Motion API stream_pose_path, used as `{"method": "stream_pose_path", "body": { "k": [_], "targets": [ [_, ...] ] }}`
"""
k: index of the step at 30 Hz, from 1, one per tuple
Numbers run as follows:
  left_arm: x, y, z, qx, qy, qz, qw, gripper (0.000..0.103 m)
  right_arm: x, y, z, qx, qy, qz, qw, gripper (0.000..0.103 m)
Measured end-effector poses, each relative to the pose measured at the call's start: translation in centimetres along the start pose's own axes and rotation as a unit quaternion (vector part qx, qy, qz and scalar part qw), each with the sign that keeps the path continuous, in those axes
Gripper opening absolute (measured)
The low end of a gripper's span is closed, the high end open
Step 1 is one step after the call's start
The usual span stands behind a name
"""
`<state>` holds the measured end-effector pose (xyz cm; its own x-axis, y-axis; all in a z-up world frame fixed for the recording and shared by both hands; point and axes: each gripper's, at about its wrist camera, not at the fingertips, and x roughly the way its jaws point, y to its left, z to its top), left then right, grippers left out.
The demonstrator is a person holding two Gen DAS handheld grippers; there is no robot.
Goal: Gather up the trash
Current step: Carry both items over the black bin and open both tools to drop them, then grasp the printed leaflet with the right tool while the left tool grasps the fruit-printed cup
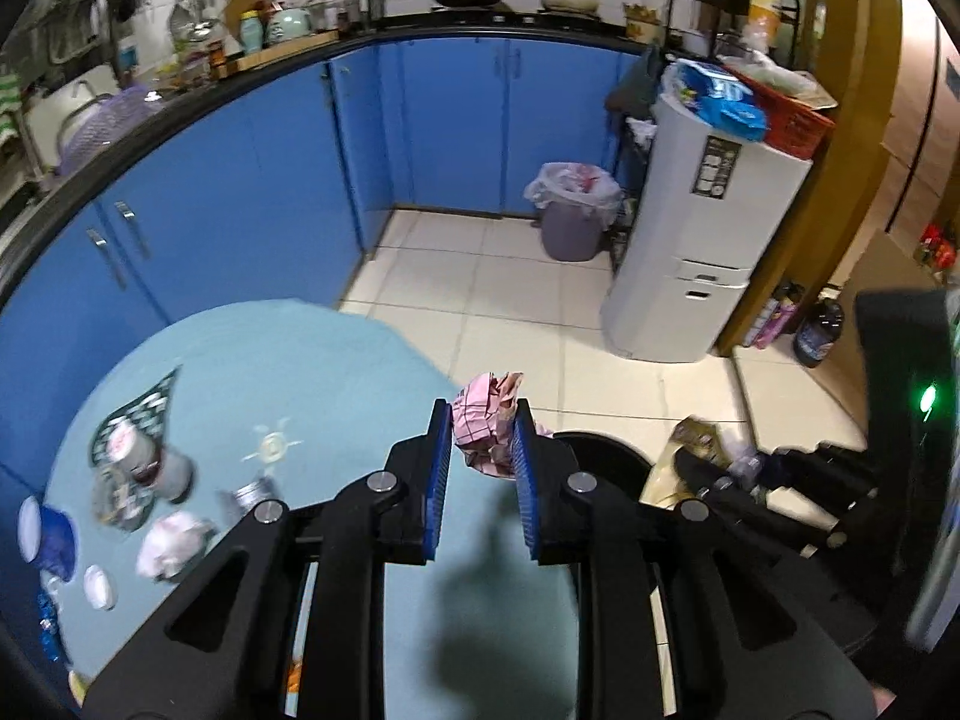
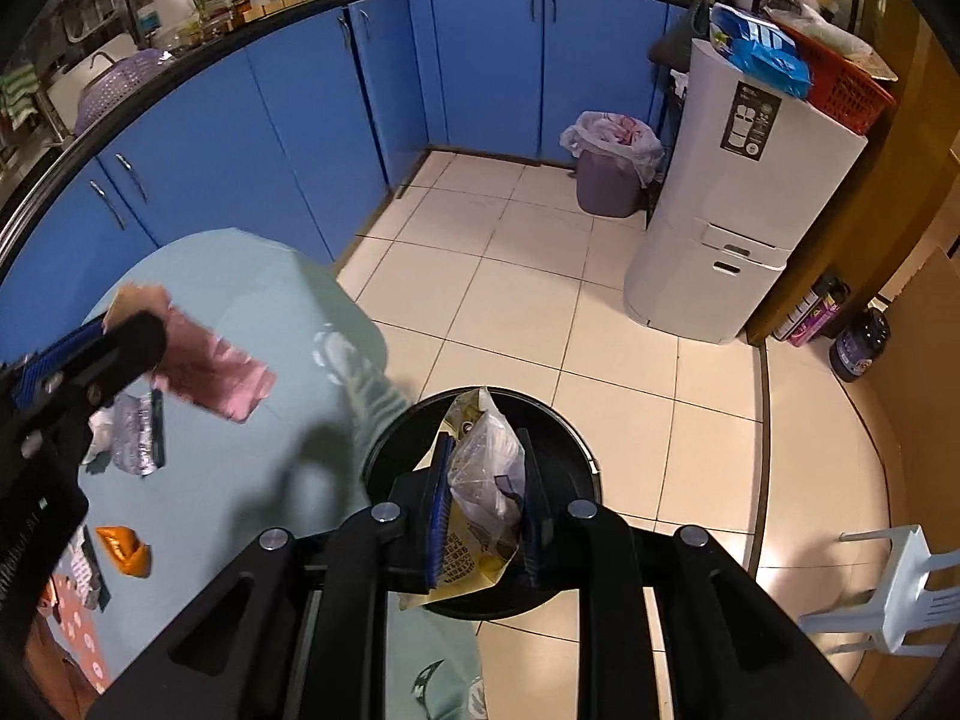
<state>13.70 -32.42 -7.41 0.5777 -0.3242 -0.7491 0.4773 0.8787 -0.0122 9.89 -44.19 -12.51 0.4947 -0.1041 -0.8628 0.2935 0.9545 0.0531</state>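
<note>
Left gripper [image 1: 481,420]: clenched on a crumpled pink checked wrapper [image 1: 483,420], pinched between the blue pads [image 1: 441,468], held above the far edge of the light blue table [image 1: 336,360]. In the right wrist view, same gripper [image 2: 78,348] blurred at the left, pink wrapper [image 2: 210,372] trailing from its tip over the table [image 2: 270,300].

Right gripper [image 2: 483,480]: clamped on a bunch of trash, a clear plastic bag [image 2: 489,468] against a yellow printed packet [image 2: 474,558], held directly above the round black bin [image 2: 558,438] standing on the tiled floor [image 2: 540,300] just beside the table. Seen from the left wrist view as a dark body [image 1: 780,480] low at the right, packet [image 1: 690,444] at its tip, bin rim [image 1: 606,450] just beyond the left pads.

More trash lying on the table: crumpled wrappers and a can [image 1: 144,462], a pinkish-white wad [image 1: 171,543], a blue cup [image 1: 51,537], an orange scrap [image 2: 123,549], a clear crinkled wrapper [image 2: 135,432].

Farther off: blue cabinets [image 1: 240,180], a lined grey waste bin [image 1: 573,210] in the corner, a white appliance [image 1: 690,252] beside it, a white plastic chair [image 2: 888,594] at the right.
</note>
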Motion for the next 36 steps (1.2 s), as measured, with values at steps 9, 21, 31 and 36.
{"method": "stream_pose_path", "body": {
  "k": [9, 21, 31, 36],
  "targets": [
    [0.9, -1.8, 1.6, -0.003, -0.036, 0.001, 0.9994, 0.089, 0.9, -2.1, -1.1, 0.018, 0.009, 0.003, 1.000, 0.075],
    [0.4, 0.3, 1.5, -0.030, -0.017, 0.011, 0.9993, 0.089, 1.2, -2.6, -1.5, 0.037, 0.011, 0.014, 0.999, 0.075],
    [-2.4, 7.5, -1.0, -0.092, -0.008, 0.073, 0.9930, 0.090, -0.3, 1.5, -1.4, 0.009, -0.005, 0.057, 0.998, 0.075],
    [-4.4, 13.3, -4.3, -0.145, 0.017, 0.117, 0.9824, 0.090, -1.1, 6.8, -2.0, -0.048, -0.010, 0.088, 0.995, 0.075]
  ]
}}
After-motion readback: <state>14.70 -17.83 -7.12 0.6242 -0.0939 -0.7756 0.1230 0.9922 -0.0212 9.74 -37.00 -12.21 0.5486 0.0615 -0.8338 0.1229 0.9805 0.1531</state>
